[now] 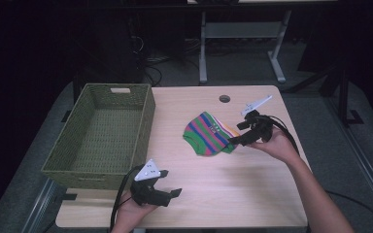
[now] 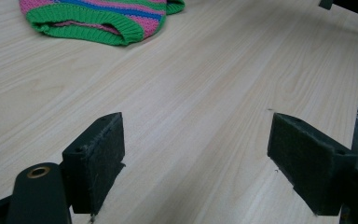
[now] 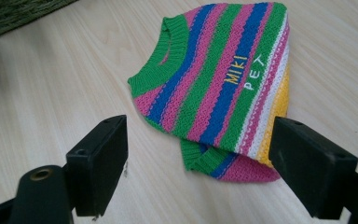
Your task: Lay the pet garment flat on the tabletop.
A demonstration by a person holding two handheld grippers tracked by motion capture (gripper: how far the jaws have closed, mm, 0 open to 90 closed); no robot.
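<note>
We see a light wooden tabletop (image 1: 252, 194) on grey carpet (image 1: 315, 111); beyond its far edge a second desk's pale metal legs (image 1: 203, 48) stand in a dim room.

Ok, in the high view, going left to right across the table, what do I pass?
Green woven basket → left gripper → striped knitted sweater → right gripper, open and just at the sweater's right edge.
</note>
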